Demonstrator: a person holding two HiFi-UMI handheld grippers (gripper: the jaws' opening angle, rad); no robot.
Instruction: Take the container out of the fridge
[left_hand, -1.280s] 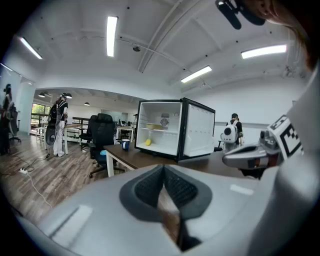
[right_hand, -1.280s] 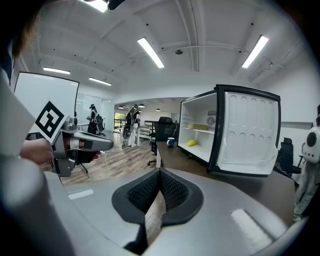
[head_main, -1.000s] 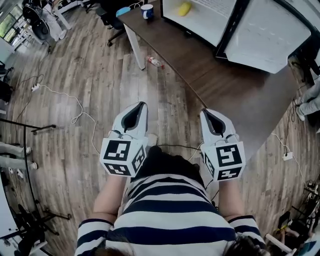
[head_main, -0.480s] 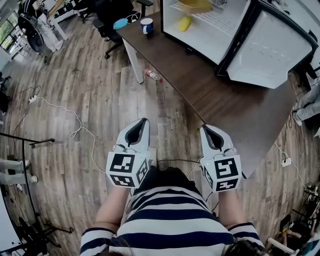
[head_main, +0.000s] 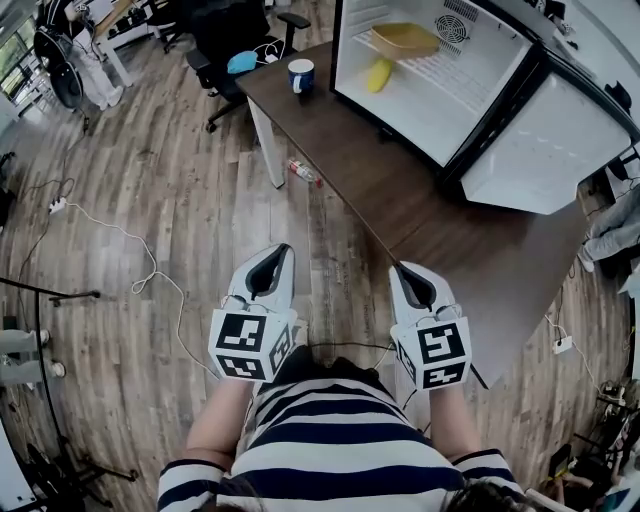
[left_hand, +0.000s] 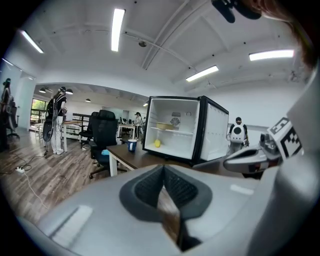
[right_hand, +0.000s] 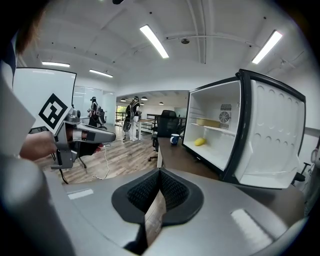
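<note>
A small fridge stands open on a brown table. On its shelf lies a shallow yellow container, also seen in the gripper views. A yellow fruit rests on the fridge floor below it. My left gripper and right gripper are held side by side near my body, well short of the fridge. Both are shut with nothing between the pads.
The fridge door swings out to the right. A blue mug sits on the table's far left corner. An office chair, a plastic bottle and a white cable are on the wooden floor.
The fridge has come further into the head view, so its shelf and the yellow container now show. Both grippers stay shut and keep their place near my body.
</note>
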